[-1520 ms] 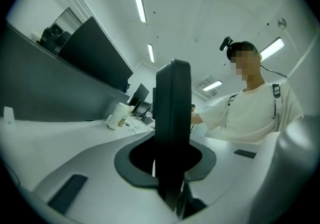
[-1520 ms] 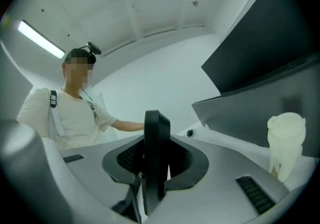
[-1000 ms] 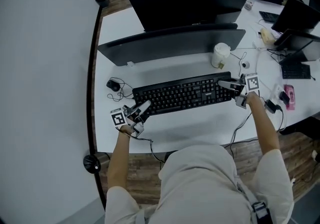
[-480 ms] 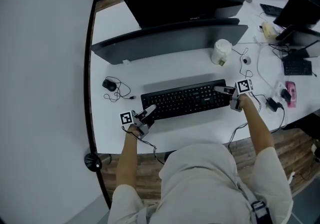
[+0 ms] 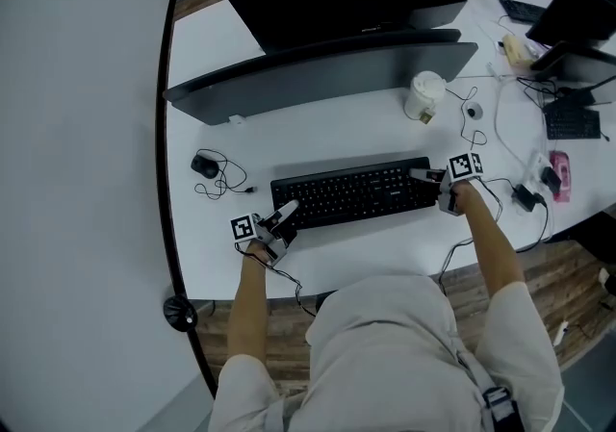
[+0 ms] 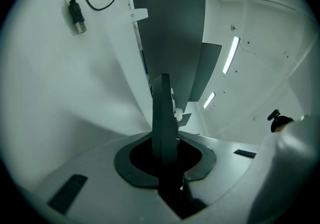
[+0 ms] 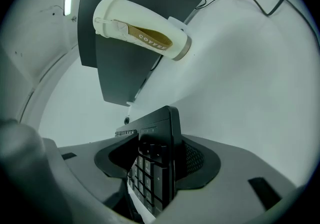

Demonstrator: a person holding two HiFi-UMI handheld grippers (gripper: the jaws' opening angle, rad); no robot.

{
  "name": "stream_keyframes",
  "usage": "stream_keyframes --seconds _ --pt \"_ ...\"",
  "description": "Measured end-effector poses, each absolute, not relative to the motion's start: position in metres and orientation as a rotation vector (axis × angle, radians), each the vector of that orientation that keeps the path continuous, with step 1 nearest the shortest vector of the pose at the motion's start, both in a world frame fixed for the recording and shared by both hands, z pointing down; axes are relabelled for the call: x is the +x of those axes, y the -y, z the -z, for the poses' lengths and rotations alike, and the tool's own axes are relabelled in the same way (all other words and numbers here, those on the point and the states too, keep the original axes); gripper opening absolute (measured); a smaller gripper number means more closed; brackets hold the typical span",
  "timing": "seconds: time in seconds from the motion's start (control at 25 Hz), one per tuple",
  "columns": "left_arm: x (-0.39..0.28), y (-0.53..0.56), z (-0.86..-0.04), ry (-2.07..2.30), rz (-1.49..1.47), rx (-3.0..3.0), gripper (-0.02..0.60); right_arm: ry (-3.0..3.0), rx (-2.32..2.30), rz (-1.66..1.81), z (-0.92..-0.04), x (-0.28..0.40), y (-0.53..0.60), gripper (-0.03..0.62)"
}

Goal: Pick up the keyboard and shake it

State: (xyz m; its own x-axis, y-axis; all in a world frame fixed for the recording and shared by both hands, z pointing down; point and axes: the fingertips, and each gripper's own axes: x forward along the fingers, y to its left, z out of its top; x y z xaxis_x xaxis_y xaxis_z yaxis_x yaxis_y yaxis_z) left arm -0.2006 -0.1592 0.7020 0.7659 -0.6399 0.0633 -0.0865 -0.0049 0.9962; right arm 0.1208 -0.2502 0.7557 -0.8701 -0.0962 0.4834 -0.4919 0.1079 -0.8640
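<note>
A curved white desk [image 5: 385, 242] bearing dark monitors [image 5: 318, 79] stands on a brown wooden floor [image 5: 577, 271], with long light strips [image 6: 230, 54] glowing on the white ceiling.

The keyboard [image 5: 351, 191] is matt black plastic, and the table [image 5: 385, 247] is smooth and white with a dull sheen. The cup [image 5: 423, 95] looks like white paper with a brown card sleeve, and the floor [image 5: 577, 300] is brown wood planking.

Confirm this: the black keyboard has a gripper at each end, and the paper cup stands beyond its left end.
Not quite: the paper cup stands beyond the right end of the keyboard, as the head view shows. The rest holds.
</note>
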Motion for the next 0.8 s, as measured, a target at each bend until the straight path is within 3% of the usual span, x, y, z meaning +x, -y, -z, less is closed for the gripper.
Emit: stream_keyframes --seconds 0.28,0.68,0.8 --pt "-0.203 0.166 -0.71 0.638 0.475 1.527 0.078 2.019 0.705 -1.688 -0.759 0.138 0.264 0.253" --pt "-0.221 0.168 -0.717 0.762 0.477 1.506 0.078 2.121 0.756 -1.47 -0.748 0.146 0.251 0.216" --pt "-0.227 0.175 -0.722 0.872 0.397 1.536 0.111 2.152 0.825 -1.309 -0.751 0.147 0.244 0.209"
